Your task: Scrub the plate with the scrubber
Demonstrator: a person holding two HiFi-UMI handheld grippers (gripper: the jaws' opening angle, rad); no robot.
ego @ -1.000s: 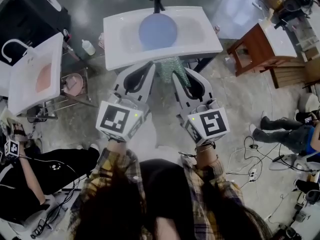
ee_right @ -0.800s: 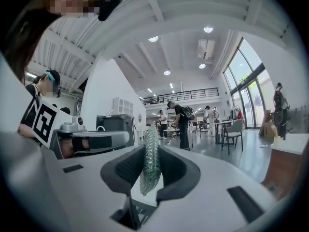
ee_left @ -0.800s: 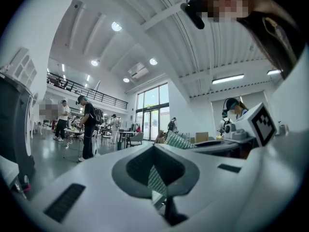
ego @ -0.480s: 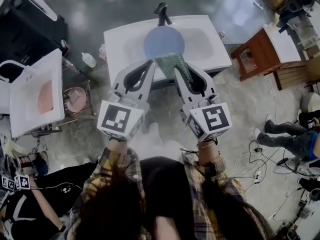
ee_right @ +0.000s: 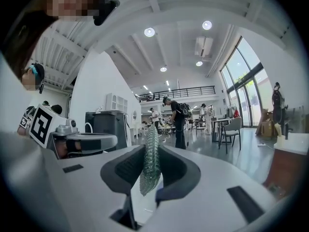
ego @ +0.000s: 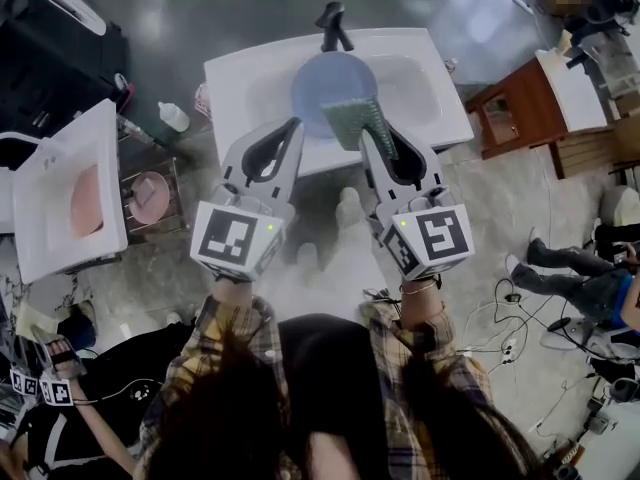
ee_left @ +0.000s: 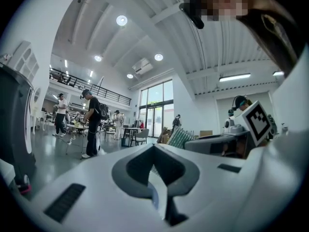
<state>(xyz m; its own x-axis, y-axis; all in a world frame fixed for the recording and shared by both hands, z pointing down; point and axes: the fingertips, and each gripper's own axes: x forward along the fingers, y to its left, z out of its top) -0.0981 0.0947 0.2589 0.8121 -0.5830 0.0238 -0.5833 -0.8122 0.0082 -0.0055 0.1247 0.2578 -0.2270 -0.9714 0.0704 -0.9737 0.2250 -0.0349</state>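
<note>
The plate point(ego: 322, 80), a round blue one, lies flat in the middle of the white sink point(ego: 232, 60), right under the dark tap point(ego: 333, 23) at the far rim. The scrubber point(ego: 357, 121), a green mesh pad, is clamped between the pads of my right gripper point(ego: 367, 140); in the right gripper view it stands on edge between the dark pads, squeezed from both sides, with most of it sticking out ahead of the tips. From the head view its far end sits over the plate's near right edge, above the sink's near rim, but I cannot tell whether it touches the plate. My left gripper point(ego: 292, 128) has its jaws closed tight on nothing; its tip hangs over the near rim of the sink, just left of the scrubber and close to the plate's near edge. The two grippers lie side by side, both pointing away from me toward the sink, their marker cubes nearest my sleeves. Off to the left stands a second white sink point(ego: 45, 238) with a pinkish plate point(ego: 85, 198) in it, and a small bottle point(ego: 172, 116) sits on the floor between the two sinks. To the right is a brown wooden table point(ego: 515, 108). A person point(ego: 60, 418) sits at the lower left, and another person's legs point(ego: 565, 268) stretch across the floor at the right, among loose cables point(ego: 505, 318).
</note>
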